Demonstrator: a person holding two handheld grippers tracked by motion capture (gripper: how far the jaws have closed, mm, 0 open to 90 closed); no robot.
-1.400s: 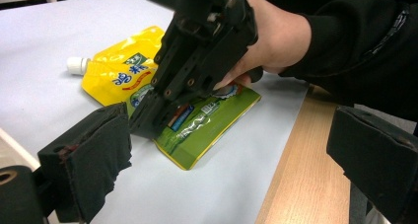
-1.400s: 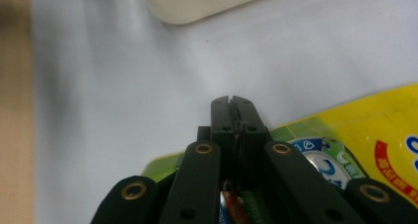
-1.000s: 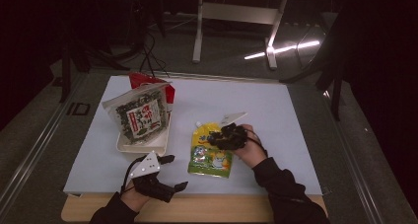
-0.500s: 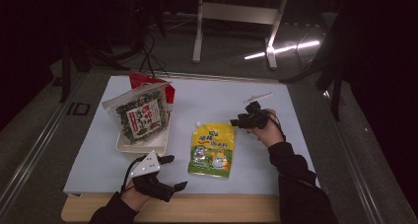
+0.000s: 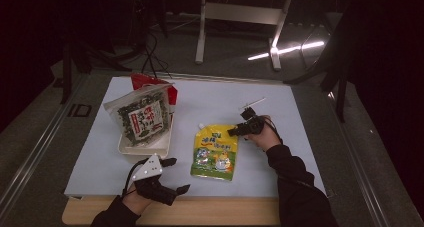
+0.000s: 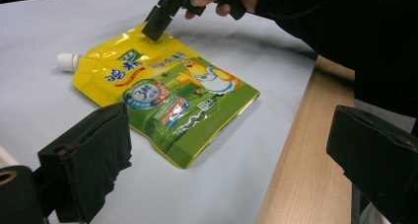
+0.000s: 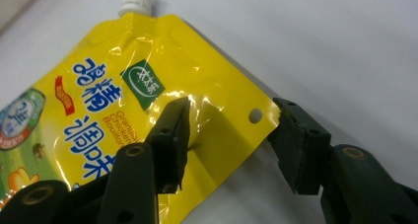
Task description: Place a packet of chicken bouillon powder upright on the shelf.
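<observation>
A yellow spouted pouch (image 5: 215, 152) with a white cap lies flat on the white mat (image 5: 280, 112). My right gripper (image 5: 237, 129) is low at its upper right corner. In the right gripper view the jaws of that gripper (image 7: 230, 110) straddle the pouch (image 7: 98, 100) corner that has the punched hole. One pad rests on the foil and the other stands at the corner's edge. The jaws have just been closing and still stand apart. My left gripper (image 5: 179, 175) rests open near the table's front edge, left of the pouch. Its jaws (image 6: 229, 125) are wide apart with nothing between them, facing the pouch (image 6: 162, 91).
A seaweed snack bag (image 5: 142, 117) leans in a white tray (image 5: 145, 147) at the mat's left, with a red packet (image 5: 152, 82) behind it. A wooden table edge (image 5: 225, 212) runs along the front. A thin white stick (image 5: 254, 103) lies beyond the right gripper.
The right gripper left the pouch's top, swung away to the back right, then came back down to the pouch's upper right corner. The left gripper has stayed put.
</observation>
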